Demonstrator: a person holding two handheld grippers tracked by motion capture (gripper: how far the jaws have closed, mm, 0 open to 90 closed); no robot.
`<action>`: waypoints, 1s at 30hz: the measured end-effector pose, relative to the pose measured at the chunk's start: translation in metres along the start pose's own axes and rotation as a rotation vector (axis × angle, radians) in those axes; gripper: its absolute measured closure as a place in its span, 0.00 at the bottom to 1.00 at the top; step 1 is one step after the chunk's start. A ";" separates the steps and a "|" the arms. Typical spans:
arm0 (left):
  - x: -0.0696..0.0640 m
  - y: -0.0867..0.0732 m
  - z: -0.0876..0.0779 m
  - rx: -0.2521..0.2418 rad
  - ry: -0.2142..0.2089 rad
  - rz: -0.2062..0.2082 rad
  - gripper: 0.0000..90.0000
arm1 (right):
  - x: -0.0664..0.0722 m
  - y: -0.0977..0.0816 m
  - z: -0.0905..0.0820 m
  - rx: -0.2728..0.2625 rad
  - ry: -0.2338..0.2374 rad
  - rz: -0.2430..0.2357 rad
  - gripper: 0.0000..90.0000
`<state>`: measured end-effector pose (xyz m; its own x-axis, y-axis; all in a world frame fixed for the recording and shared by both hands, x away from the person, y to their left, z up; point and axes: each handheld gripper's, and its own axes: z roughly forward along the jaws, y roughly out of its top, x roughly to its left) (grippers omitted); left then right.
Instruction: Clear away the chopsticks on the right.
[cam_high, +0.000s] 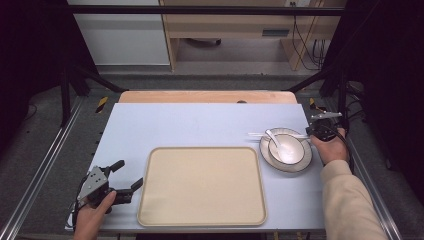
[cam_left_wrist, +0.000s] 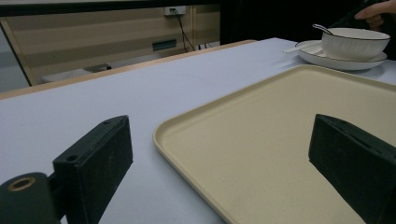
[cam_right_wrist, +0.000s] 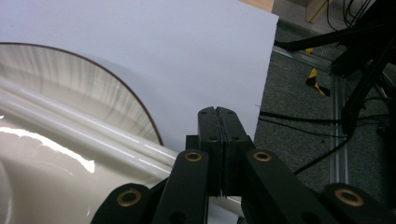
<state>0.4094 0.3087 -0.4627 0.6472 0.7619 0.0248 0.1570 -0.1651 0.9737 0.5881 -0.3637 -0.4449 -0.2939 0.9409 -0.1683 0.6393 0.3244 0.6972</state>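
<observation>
In the high view, a pale blue counter (cam_high: 200, 125) carries a beige tray (cam_high: 202, 186) at lower centre. To its upper right, a white bowl (cam_high: 286, 148) sits on a plate (cam_high: 300, 162), with a spoon (cam_high: 273, 138) in the bowl and 2 white chopsticks (cam_high: 260, 134) lying across the plate's far rim. At lower left, the left tool (cam_high: 127, 176) rests just beside the tray's left edge, jaws spread wide. At right, the right tool (cam_high: 312, 131) sits at the chopsticks' right end.

In the left gripper view, the 2 black jaws stand wide apart at the bottom corners, the tray's near corner (cam_left_wrist: 224, 154) between them. Bowl (cam_left_wrist: 355, 44), plate (cam_left_wrist: 345, 63) and spoon (cam_left_wrist: 321, 29) are at upper right.

In the right gripper view, the right tool (cam_right_wrist: 218, 122) has its jaws pressed together at lower centre; the chopsticks (cam_right_wrist: 84, 128) run from the left in beneath them, over the plate (cam_right_wrist: 93, 84), but whether they are gripped I cannot tell.
</observation>
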 end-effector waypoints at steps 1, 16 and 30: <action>0.000 0.000 0.000 0.000 0.000 0.000 0.07 | 0.000 0.000 0.000 0.000 0.000 0.000 1.00; -0.006 -0.001 0.005 0.035 -0.020 0.019 0.07 | 0.002 -0.022 -0.033 0.019 0.024 -0.003 0.95; -0.010 -0.001 0.007 0.046 -0.027 0.033 0.07 | 0.005 -0.022 -0.029 -0.063 0.186 -0.082 0.83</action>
<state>0.4081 0.2968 -0.4656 0.6724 0.7385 0.0497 0.1694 -0.2190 0.9609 0.5521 -0.3690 -0.4408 -0.4730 0.8756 -0.0981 0.5642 0.3865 0.7296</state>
